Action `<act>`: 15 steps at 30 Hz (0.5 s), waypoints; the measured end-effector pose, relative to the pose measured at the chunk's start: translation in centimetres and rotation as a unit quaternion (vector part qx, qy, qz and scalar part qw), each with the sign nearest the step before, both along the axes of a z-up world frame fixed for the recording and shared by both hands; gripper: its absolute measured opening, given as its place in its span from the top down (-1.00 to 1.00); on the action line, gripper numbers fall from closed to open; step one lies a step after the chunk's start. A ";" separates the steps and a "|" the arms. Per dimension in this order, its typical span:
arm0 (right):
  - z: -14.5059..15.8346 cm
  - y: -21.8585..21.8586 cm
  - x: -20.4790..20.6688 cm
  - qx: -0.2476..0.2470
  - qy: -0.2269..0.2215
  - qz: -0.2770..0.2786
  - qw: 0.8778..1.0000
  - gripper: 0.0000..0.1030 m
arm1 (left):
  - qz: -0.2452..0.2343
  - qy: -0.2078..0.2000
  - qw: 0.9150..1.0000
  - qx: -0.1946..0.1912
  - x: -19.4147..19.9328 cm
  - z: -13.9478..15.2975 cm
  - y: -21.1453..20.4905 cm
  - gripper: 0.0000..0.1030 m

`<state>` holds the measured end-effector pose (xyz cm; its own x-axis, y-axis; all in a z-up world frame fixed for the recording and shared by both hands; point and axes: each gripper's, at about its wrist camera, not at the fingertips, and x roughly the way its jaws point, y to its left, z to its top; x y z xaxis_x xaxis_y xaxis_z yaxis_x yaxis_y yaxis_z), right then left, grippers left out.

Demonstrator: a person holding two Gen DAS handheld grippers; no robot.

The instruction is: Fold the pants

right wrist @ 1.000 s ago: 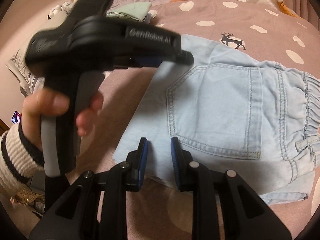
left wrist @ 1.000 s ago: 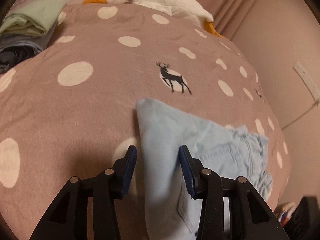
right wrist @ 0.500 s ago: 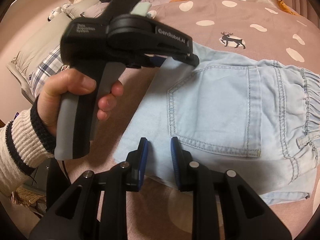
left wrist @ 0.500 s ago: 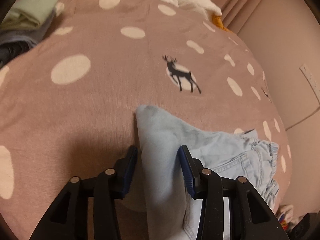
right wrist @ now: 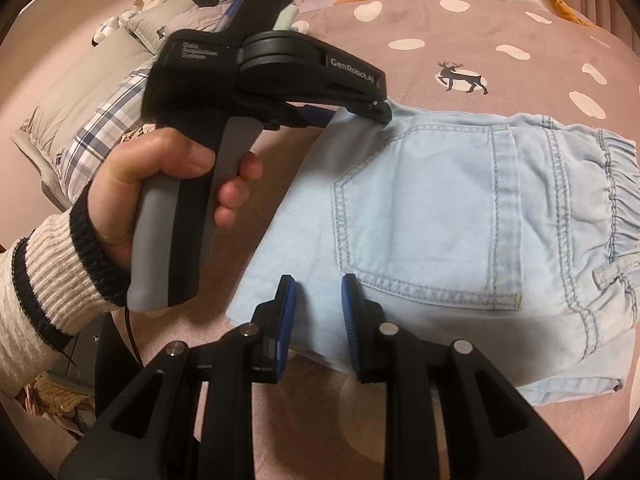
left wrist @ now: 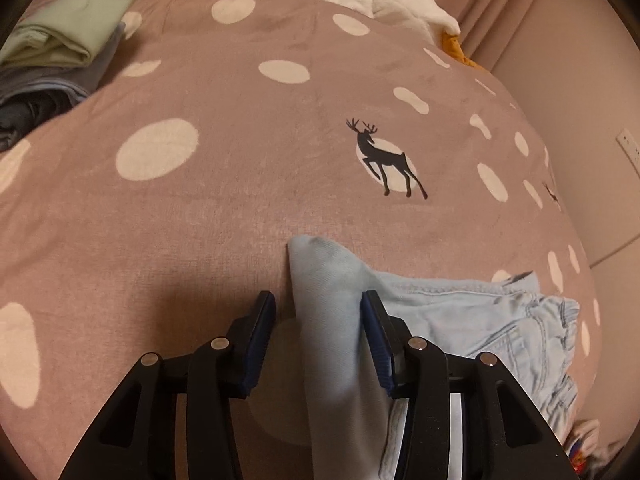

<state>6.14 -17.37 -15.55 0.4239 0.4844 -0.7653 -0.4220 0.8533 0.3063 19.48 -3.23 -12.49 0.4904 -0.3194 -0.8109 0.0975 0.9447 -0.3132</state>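
light blue denim pants (right wrist: 440, 216) folded flat on bedspread, back pocket up.

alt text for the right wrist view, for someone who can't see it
Folded light blue denim pants lie pocket-up on a pink spotted bedspread. The right gripper straddles their near edge; a hand holds the black left gripper at their far corner.
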 end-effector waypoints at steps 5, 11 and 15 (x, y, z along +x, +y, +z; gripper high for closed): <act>-0.1 -0.2 -0.1 0.004 0.002 -0.005 1.000 0.50 | 0.007 -0.034 0.999 0.012 -2.0 1.9 0.6 0.10; 1.0 -1.8 -0.5 0.040 0.003 -0.043 0.998 0.44 | -0.009 -0.047 0.999 0.003 -5.5 3.1 1.2 0.10; 2.6 -4.1 -1.2 0.051 -0.023 -0.084 0.995 0.34 | -0.018 -0.054 0.998 -0.006 -7.7 3.7 1.2 0.10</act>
<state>4.91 -21.50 -12.95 0.5396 0.4772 -0.6936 -0.2912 0.8788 0.3781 11.73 -2.03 -8.75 0.5631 -0.3473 -0.7499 0.1653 0.9364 -0.3095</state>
